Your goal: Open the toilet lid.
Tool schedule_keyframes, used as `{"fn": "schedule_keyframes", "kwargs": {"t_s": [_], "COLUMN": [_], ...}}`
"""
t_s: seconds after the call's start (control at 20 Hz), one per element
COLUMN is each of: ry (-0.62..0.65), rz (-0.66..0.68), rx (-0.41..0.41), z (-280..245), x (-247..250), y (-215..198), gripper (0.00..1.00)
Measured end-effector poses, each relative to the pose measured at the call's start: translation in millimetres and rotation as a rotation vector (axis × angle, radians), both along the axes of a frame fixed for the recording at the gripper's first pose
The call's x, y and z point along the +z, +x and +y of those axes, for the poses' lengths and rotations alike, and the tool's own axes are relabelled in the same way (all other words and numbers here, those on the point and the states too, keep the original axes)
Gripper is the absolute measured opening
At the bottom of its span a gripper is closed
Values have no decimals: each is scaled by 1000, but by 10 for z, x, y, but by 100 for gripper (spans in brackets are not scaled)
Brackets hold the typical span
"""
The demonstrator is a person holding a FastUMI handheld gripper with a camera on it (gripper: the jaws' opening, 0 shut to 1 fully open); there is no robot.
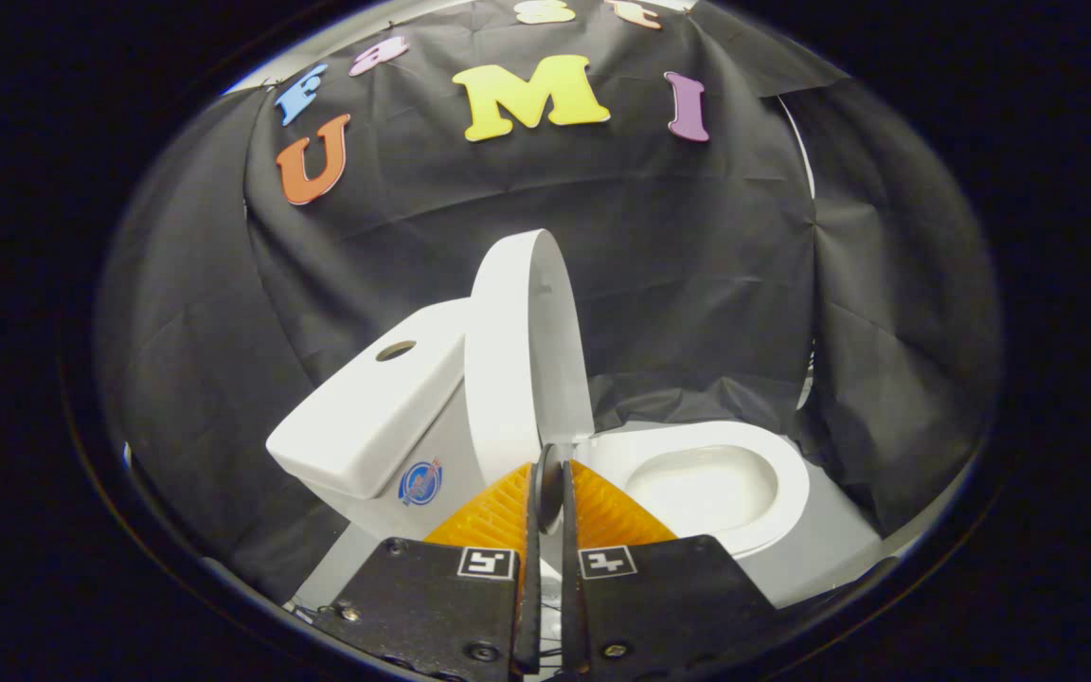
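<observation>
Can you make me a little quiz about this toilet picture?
1. True or false: the toilet lid stands raised, up by the tank.
2. What lies open beyond the claw? A) the bowl B) a sink C) a bucket
3. Fill in: the claw's fingers sit close together with only a narrow ___ between them.

Key: 1 true; 2 A, the bowl; 3 gap, and whether they pinch the lid's edge cannot be told.
</observation>
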State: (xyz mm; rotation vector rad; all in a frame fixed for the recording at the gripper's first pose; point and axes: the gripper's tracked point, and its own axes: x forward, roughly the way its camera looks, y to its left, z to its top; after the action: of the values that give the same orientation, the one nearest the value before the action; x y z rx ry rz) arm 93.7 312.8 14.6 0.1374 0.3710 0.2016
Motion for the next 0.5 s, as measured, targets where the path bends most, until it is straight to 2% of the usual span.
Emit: {"fn": "schedule_keyframes", "kwargs": {"t_s": [0.25,0.5], "ry": [-87,-170], "rz": [-1,-34], "rx": [24,62], "z": [275,323], "x": [-12,12], "y": [-7,-32], "gripper": [12,12]}}
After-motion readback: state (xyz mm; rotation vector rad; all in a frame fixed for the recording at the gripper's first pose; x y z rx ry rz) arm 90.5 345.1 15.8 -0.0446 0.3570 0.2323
